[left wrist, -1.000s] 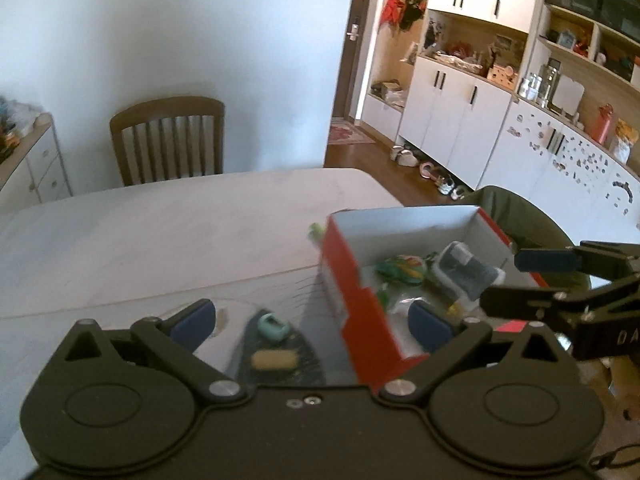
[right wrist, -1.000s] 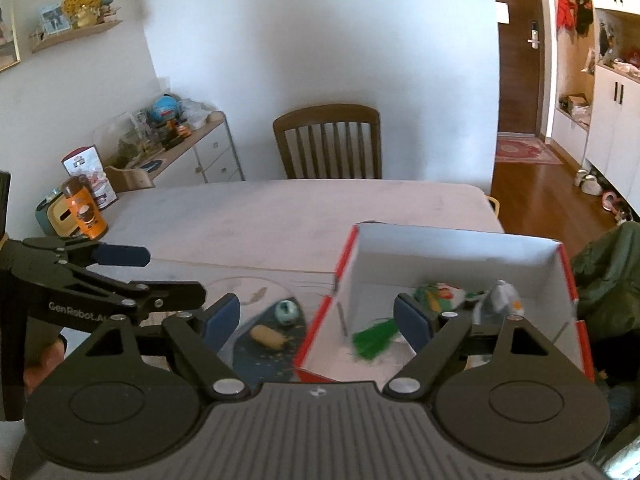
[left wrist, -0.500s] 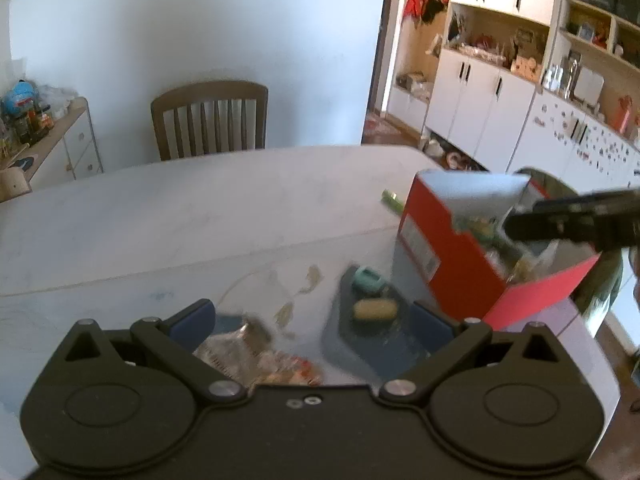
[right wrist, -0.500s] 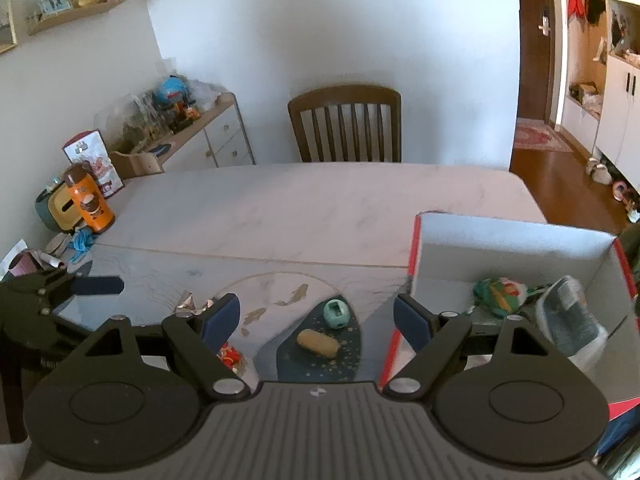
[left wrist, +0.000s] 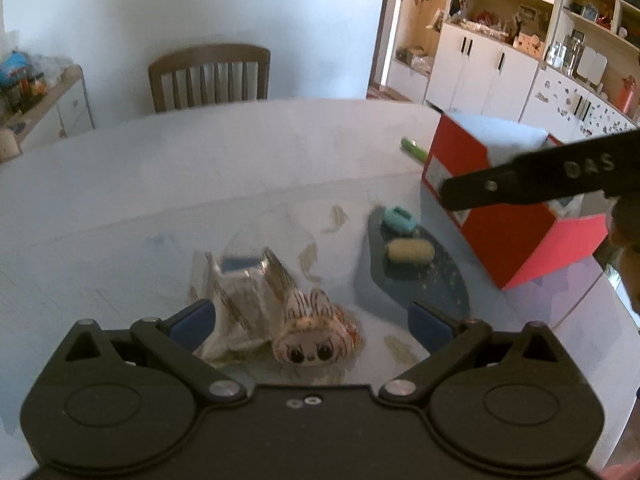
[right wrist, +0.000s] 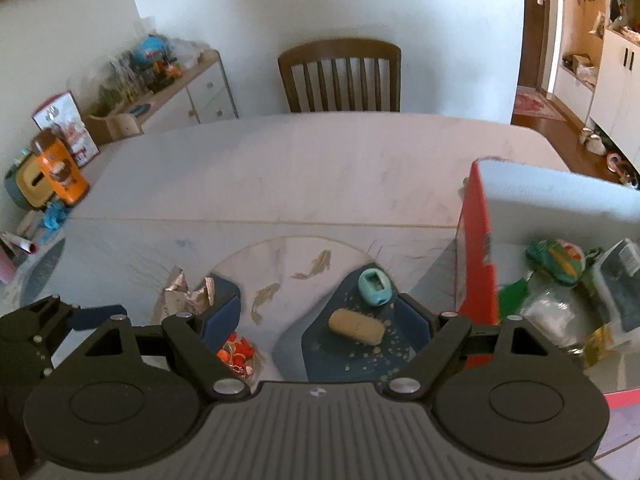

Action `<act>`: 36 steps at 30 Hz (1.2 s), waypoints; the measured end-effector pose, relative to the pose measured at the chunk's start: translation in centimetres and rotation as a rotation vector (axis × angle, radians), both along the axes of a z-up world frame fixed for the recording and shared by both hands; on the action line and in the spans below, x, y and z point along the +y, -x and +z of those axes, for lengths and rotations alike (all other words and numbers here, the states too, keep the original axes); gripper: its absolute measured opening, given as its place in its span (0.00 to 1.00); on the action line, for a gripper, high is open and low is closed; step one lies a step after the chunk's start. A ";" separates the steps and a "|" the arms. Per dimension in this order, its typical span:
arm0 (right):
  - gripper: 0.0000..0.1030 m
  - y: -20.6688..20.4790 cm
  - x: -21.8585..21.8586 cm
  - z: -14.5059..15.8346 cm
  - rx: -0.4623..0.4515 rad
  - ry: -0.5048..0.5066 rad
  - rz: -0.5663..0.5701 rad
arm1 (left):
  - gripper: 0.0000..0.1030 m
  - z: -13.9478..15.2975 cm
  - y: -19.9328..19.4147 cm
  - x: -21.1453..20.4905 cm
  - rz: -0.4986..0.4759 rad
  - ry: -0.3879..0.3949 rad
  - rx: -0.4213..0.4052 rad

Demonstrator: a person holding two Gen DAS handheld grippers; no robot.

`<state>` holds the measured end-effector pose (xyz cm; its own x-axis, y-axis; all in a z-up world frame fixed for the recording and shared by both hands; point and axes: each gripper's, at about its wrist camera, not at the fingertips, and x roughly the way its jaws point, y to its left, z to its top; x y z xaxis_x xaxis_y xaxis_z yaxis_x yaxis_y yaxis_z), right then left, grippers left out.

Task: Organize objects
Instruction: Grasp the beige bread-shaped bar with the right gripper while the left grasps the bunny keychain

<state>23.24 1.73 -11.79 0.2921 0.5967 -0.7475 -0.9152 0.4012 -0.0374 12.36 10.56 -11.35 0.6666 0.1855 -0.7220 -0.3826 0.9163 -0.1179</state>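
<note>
A red box [left wrist: 500,240] with a white inside stands at the table's right. In the right wrist view the box [right wrist: 476,240] holds several items. A teal gadget [left wrist: 399,219] and a tan oblong piece [left wrist: 409,251] lie on a dark blue patch left of it. A crumpled foil wrapper [left wrist: 240,280] and a doll-face toy [left wrist: 312,340] lie between the fingers of my open left gripper [left wrist: 311,322], untouched. My right gripper [right wrist: 318,318] is open above the tan piece [right wrist: 356,326] and the teal gadget [right wrist: 374,287], holding nothing.
A wooden chair [right wrist: 340,76] stands at the table's far side. A green stick [left wrist: 414,148] lies behind the box. An orange jar [right wrist: 60,168] and clutter sit at the left edge, by a sideboard [right wrist: 192,88]. White cabinets [left wrist: 500,60] line the right wall.
Both grippers have swung left, away from the box, which now sits at the right of both views. The foil wrapper and doll-face toy have come between the left fingers.
</note>
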 end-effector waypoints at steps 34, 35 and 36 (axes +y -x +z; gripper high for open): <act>0.79 -4.3 4.1 -9.5 0.031 0.143 -0.301 | 0.73 -4.0 -1.1 0.3 0.036 0.019 0.042; 0.77 -4.4 4.1 -9.5 0.031 0.146 -0.299 | 0.70 -4.0 -1.2 0.3 0.039 0.018 0.042; 0.74 -4.4 4.1 -9.5 0.033 0.147 -0.298 | 0.68 -3.9 -1.2 0.4 0.041 0.017 0.043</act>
<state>27.64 5.84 -21.31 0.4116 0.3737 -0.8312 -0.7602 0.6438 -0.0871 13.52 10.91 -15.29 0.6272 0.1993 -0.7529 -0.4248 0.8978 -0.1162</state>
